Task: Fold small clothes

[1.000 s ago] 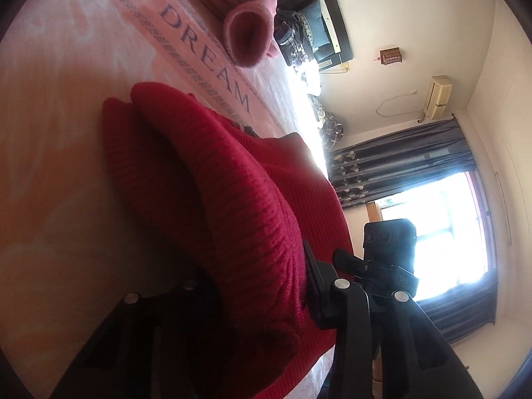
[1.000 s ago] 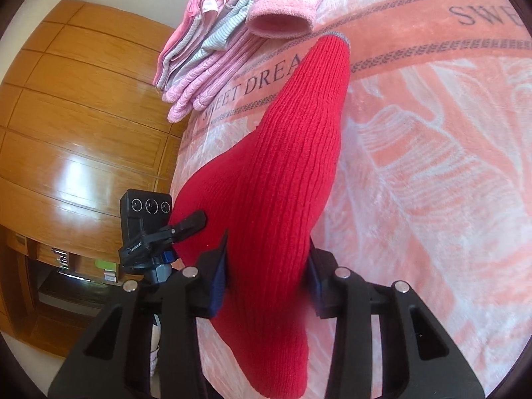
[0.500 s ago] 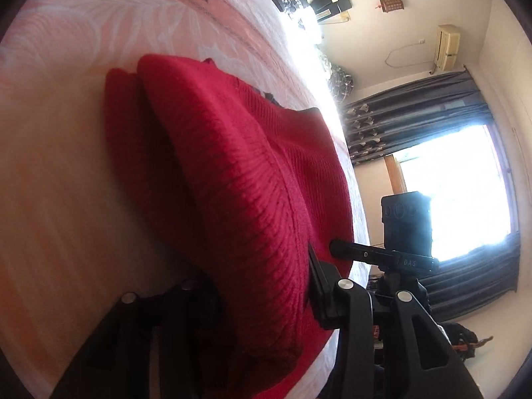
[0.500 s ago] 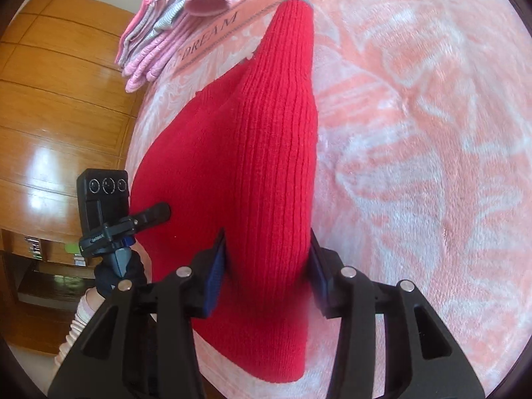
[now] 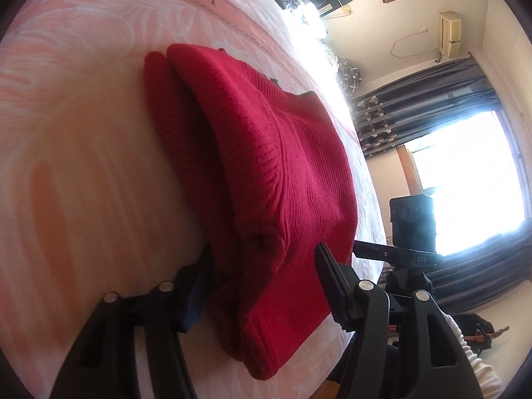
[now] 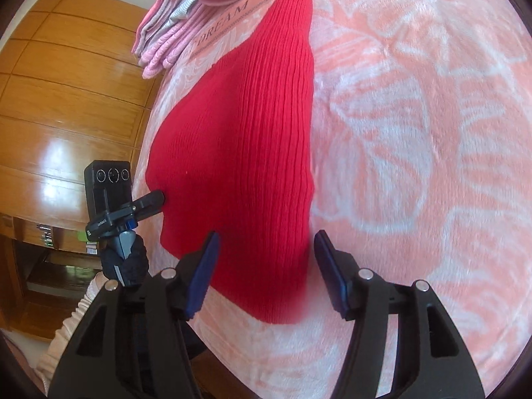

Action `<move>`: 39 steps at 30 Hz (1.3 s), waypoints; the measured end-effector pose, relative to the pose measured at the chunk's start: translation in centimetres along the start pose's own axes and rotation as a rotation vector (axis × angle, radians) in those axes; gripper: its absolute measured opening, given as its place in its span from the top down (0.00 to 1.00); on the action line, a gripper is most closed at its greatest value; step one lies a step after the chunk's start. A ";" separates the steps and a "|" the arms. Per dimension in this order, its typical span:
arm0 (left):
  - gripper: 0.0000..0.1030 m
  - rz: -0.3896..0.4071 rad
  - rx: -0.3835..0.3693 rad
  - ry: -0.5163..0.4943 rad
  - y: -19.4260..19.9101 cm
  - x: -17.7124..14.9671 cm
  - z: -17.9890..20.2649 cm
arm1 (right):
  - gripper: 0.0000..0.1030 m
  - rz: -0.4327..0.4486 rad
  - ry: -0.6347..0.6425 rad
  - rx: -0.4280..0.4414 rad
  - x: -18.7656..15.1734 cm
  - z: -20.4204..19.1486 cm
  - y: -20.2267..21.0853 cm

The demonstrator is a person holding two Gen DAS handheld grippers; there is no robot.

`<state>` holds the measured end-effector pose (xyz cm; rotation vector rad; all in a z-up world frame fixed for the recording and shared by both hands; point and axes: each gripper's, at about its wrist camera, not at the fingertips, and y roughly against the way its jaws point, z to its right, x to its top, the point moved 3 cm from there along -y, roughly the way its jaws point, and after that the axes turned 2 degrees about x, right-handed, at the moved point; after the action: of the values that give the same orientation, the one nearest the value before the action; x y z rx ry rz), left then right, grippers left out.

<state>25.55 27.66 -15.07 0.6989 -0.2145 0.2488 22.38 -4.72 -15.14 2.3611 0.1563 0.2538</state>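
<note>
On the pink blanket [image 6: 415, 133] lies the red knit garment [image 6: 246, 139], folded over itself, its near edge between the spread jaws of my right gripper [image 6: 266, 266]; the blue pads stand apart from the cloth and hold nothing. My left gripper [image 5: 262, 279] is likewise parted around the garment's thick doubled edge [image 5: 266, 179], and I judge it loose, though the left pad is partly buried behind the knit. I take this as the release after a fold. The next move, I think, calls for backing both tools away without snagging the ribs, then smoothing or stacking. The knit is ribbed, soft and bulky, bulging at the crease; the blanket is plush with pale leaf shapes. Pink folded clothes [image 6: 173, 33] sit at its far edge.
</note>
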 end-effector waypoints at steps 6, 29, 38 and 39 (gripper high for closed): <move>0.41 -0.024 0.080 -0.084 -0.3 -0.8 1.0 | 0.75 -0.034 -0.002 0.005 -1.0 0.0 -0.9; 0.42 0.126 0.282 -0.225 4.1 -3.4 5.9 | 0.36 0.127 0.119 -0.201 -2.4 -5.6 3.1; 0.35 0.201 0.406 -0.239 9.8 -5.6 13.6 | 0.16 0.224 0.093 -0.351 -4.6 -10.4 8.1; 0.33 0.214 0.419 -0.227 10.2 -6.0 14.3 | 0.15 0.236 0.107 -0.369 -5.0 -11.2 8.9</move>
<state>15.30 24.91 0.10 1.1240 -0.4637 0.4262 15.32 -4.45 -1.77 1.9973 -0.1127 0.4801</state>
